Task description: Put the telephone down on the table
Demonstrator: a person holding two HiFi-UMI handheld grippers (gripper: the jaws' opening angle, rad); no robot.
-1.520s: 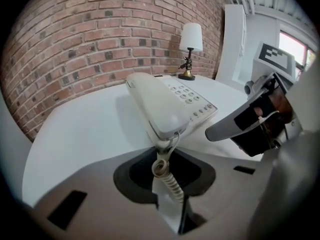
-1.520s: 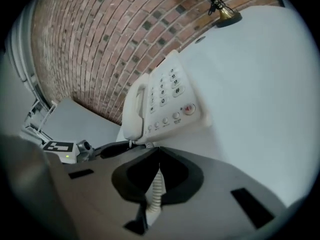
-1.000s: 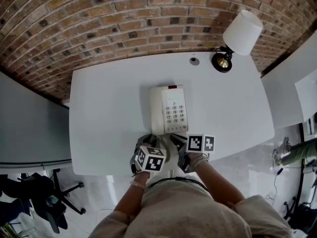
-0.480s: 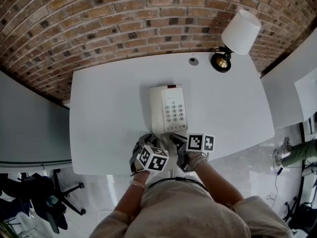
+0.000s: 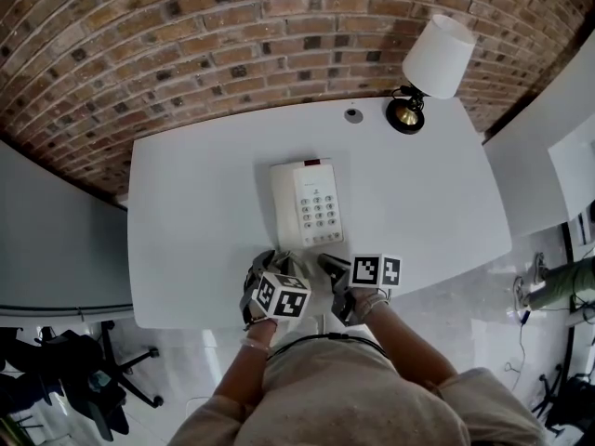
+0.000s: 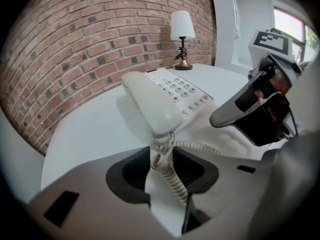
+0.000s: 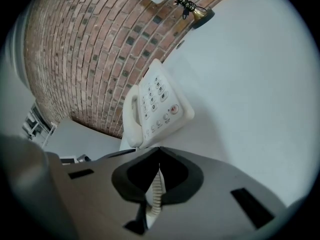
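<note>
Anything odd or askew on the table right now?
Only the coiled cord: it runs from the telephone between the left tongs, whose jaws are opening. Telephone lies flat, handset seated.

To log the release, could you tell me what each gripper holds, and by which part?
The right gripper is shut on the telephone's coiled cord. The left gripper's jaws are opening, with the cord loose between them.

I'm in what looks like an office: brick wall [image 5: 232,26] across the top, white table [image 5: 186,203] carrying a desk telephone [image 5: 307,204] and lamp [image 5: 432,59], swivel chair [image 5: 84,379] at lower left.
</note>
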